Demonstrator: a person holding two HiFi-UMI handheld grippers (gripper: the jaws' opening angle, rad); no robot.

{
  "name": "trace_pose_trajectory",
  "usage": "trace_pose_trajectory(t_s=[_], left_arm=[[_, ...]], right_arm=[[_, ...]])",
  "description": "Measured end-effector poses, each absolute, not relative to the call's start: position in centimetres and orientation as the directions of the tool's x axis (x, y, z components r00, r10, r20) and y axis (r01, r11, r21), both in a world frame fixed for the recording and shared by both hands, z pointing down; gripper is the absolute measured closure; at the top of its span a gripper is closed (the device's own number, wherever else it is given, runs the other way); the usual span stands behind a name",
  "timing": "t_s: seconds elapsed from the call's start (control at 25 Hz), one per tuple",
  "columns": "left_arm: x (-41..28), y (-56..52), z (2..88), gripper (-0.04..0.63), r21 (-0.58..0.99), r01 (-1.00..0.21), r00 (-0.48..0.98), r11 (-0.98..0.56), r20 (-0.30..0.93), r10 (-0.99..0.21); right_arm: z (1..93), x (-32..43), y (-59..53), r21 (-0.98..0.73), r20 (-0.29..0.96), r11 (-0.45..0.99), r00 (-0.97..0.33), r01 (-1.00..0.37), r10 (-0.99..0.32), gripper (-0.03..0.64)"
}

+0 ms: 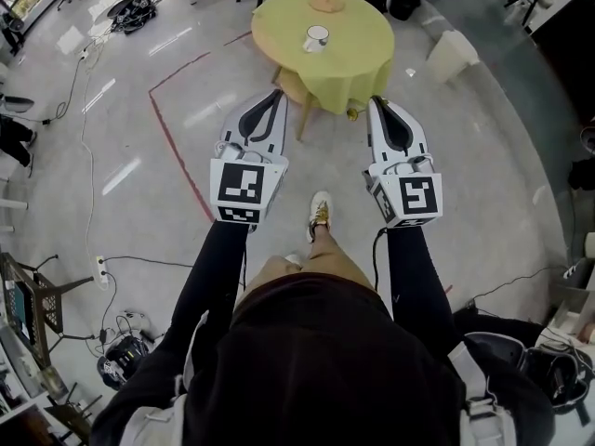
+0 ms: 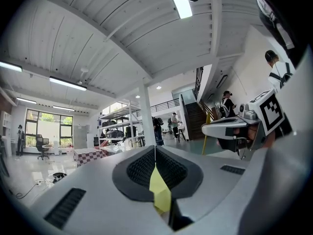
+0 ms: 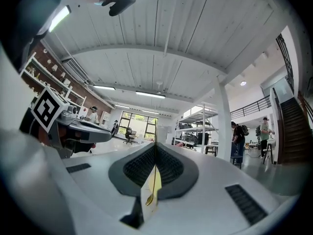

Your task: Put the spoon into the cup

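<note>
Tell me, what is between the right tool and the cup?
Just bare yellow table top, seen in the head view. The cup stands on the table, and nothing else lies between it and the shut right tool.

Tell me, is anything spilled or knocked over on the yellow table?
Nothing stands out. The cup sits on the yellow table, upright as far as I can tell, and nothing is spilled around it.
</note>
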State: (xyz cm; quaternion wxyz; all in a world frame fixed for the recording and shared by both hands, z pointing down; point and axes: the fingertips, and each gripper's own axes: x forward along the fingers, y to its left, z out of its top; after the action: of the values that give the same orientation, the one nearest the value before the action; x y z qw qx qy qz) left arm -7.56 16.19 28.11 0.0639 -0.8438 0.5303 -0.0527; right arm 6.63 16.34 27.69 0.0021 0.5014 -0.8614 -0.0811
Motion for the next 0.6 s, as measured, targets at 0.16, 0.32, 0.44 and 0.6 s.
trace_pose_trajectory(t_s=[0.16,0.32,0.44,0.6], left_arm=[[-7.2,13.3,28.3,0.574,-0.172,-0.887,0.431,-0.429,0.026,-0.902],[-6.4,9.8,28.3,0.574,-0.177,-0.888,0.426,-0.424,0.032,-0.904],[-6.1,6.7,28.1,0.574,-0.179,-0.895,0.409,-0.409,0.036,-0.912],[-5.6,2.8,28.2,0.574,-0.176,-0.907,0.381,-0.382,0.04,-0.924]], right_arm=[[27.9,6.7,13.5,0.134,-0.084,0.494,-0.506,-0.859,-0.858,0.589],[28.1,7.6,9.6,0.125,-0.083,0.501,-0.512,-0.856,-0.855,0.589],[27.8,8.2,6.1,0.118,-0.087,0.512,-0.522,-0.851,-0.848,0.589],[27.6,8.9,1.9,0.11,-0.097,0.531,-0.541,-0.84,-0.836,0.589]])
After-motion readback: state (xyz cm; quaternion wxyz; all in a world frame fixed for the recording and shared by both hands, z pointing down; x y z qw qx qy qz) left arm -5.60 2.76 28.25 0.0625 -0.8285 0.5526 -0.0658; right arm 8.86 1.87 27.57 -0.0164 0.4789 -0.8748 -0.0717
